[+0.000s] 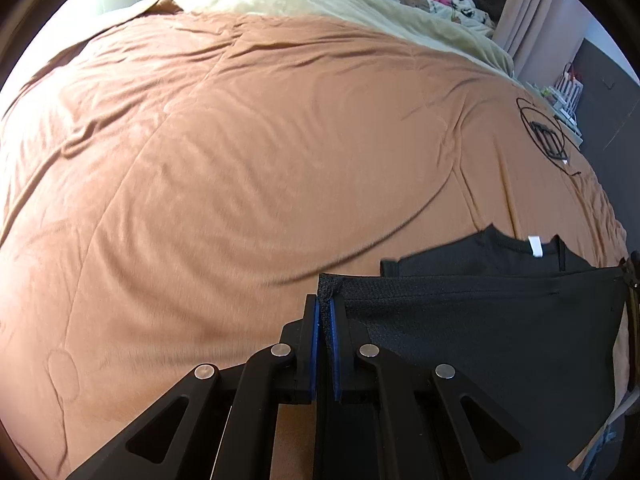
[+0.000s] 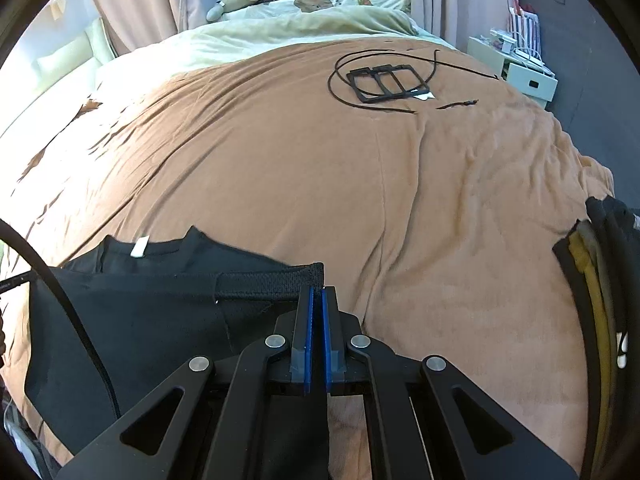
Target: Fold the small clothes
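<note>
A black mesh shirt (image 1: 480, 320) lies on the brown bedspread (image 1: 240, 160), its collar with a white tag (image 1: 535, 246) facing away. My left gripper (image 1: 325, 300) is shut on the shirt's left hem corner and holds it stretched above the lower layer. My right gripper (image 2: 317, 292) is shut on the right hem corner of the shirt (image 2: 160, 320). The hem edge (image 2: 268, 278) runs taut between both grippers. The white tag also shows in the right wrist view (image 2: 140, 247).
A black frame with a looped cable (image 2: 386, 80) lies on the far bedspread (image 2: 320, 160). Folded dark clothes are stacked (image 2: 600, 280) at the right edge. A pale green blanket (image 2: 300, 28), plush toys and a white bedside drawer unit (image 2: 516, 68) lie beyond.
</note>
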A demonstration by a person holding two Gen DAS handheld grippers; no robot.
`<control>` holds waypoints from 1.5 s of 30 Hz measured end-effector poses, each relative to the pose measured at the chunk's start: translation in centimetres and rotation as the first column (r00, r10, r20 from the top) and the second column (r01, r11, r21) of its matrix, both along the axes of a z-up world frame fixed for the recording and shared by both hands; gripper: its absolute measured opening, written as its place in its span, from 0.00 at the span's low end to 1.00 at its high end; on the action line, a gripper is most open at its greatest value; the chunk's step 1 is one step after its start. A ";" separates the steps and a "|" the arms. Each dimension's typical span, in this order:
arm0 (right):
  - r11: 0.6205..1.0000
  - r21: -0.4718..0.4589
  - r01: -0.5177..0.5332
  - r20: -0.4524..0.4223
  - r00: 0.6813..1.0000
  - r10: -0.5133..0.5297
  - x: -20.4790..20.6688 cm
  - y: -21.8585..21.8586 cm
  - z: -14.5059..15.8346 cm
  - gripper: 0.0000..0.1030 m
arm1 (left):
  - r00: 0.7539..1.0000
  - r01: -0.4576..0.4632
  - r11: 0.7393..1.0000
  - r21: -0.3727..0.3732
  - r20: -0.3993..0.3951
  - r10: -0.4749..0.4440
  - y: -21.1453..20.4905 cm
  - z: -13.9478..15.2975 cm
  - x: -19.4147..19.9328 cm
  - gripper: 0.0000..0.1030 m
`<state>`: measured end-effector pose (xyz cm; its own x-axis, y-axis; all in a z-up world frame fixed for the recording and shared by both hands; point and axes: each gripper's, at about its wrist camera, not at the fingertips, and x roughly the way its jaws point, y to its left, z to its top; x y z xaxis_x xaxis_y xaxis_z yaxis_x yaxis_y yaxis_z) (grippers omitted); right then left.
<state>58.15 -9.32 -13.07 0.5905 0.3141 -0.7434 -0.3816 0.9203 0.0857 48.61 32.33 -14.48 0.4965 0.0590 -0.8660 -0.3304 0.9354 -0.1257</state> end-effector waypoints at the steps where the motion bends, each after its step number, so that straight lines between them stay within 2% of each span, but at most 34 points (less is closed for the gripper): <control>1: 1.000 -0.001 0.003 -0.001 1.000 -0.003 0.3 0.1 -0.1 0.00 | 1.000 0.005 1.000 0.003 0.002 -0.005 0.0 0.1 0.6 0.05; 6: 1.000 0.008 0.022 -0.012 1.000 -0.022 2.2 0.6 -0.5 0.00 | 1.000 0.014 1.000 0.022 -0.004 -0.014 0.2 -0.1 3.2 0.05; 14: 0.998 0.023 0.052 -0.033 0.998 -0.051 5.1 1.3 -1.5 0.00 | 1.000 -0.008 1.000 0.009 -0.020 0.009 1.3 -1.9 6.3 0.05; 22: 0.997 -0.002 0.074 -0.026 0.997 -0.074 7.1 2.5 -2.2 0.01 | 0.999 -0.038 0.999 0.008 0.003 0.038 1.4 -1.9 7.7 0.06; 24: 0.996 -0.013 0.091 -0.047 0.995 -0.092 7.5 3.0 -2.4 0.03 | 0.999 -0.048 0.999 0.011 0.001 0.048 1.3 -1.8 7.8 0.07; 26: 0.995 -0.008 0.104 -0.079 0.991 -0.104 7.7 3.2 -2.5 0.12 | 0.999 -0.051 0.999 0.008 -0.003 0.051 1.3 -1.8 7.7 0.08; 27: 0.995 -0.001 0.103 -0.086 0.991 -0.102 7.6 3.2 -2.6 0.25 | 0.999 -0.051 0.999 0.009 -0.010 0.051 1.2 -1.8 7.5 0.09; 28: 0.995 0.004 0.098 -0.087 0.991 -0.098 7.6 3.2 -2.5 0.45 | 0.999 -0.050 0.999 0.011 -0.018 0.050 1.1 -1.8 7.4 0.13; 29: 0.996 0.010 0.091 -0.084 0.992 -0.090 7.2 3.3 -2.5 0.60 | 0.999 -0.047 0.999 0.011 -0.026 0.048 0.9 -1.9 7.1 0.17; 32: 0.997 0.022 0.070 -0.079 0.995 -0.068 6.3 3.2 -2.4 0.62 | 0.999 -0.046 0.999 -0.007 -0.027 0.045 0.8 -1.9 5.8 0.28; 35: 0.998 0.035 0.056 -0.093 0.994 -0.052 4.8 2.6 -2.4 0.62 | 0.999 -0.046 0.999 -0.030 -0.029 0.045 0.5 -1.8 3.8 0.34; 45: 0.995 0.067 0.078 -0.115 0.991 -0.069 -1.5 -0.6 -1.5 0.62 | 0.999 -0.019 0.997 -0.075 -0.036 0.016 -1.4 -1.2 -2.3 0.35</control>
